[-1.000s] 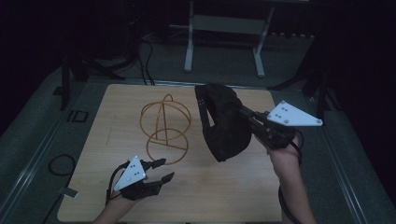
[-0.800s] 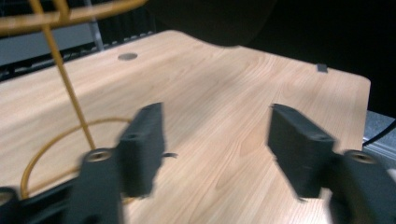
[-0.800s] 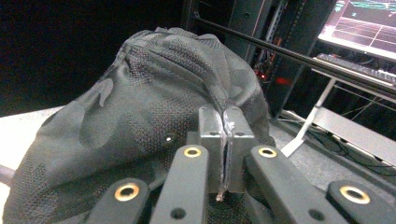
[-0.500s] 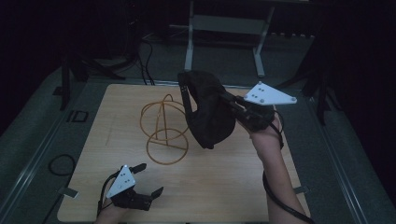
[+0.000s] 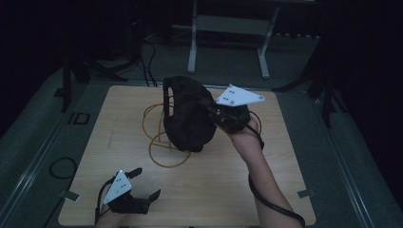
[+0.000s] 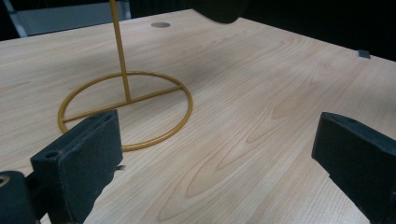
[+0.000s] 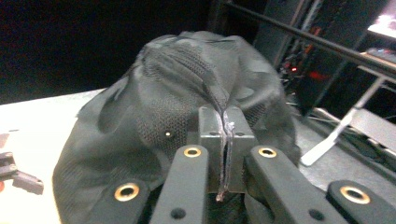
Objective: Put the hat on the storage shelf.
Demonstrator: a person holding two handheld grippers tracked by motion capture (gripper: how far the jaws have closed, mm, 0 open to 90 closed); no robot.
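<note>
Since a second ago the right gripper (image 5: 212, 113) has carried the black cap (image 5: 186, 114) leftward across the table (image 5: 285, 156), from the right side to a spot over the gold wire stand (image 5: 159, 142), while the left gripper (image 5: 142, 183) has drawn back toward the near left corner. In the high view the cap now hangs in the air above the middle of the table, covering the upper part of the stand, so that just the loops at its left and the round base ring show beneath it. Whether the cap touches the stand cannot be told. The right gripper's jaws are pressed together on a fold of the cap's fabric; in the right gripper view that thin fold (image 7: 225, 135) stands squeezed between the two pads, and the mesh crown of the cap (image 7: 187, 98) bulges beyond them. The left gripper sits low at the near left edge with its jaws spread wide and nothing between them; in the left gripper view its two pads (image 6: 79, 154) frame bare wood, with the stand's base ring (image 6: 184, 100) and upright rod (image 6: 119, 46) just beyond on the left. A dark edge of the cap (image 6: 219, 9) hangs at the top of that view.
</note>
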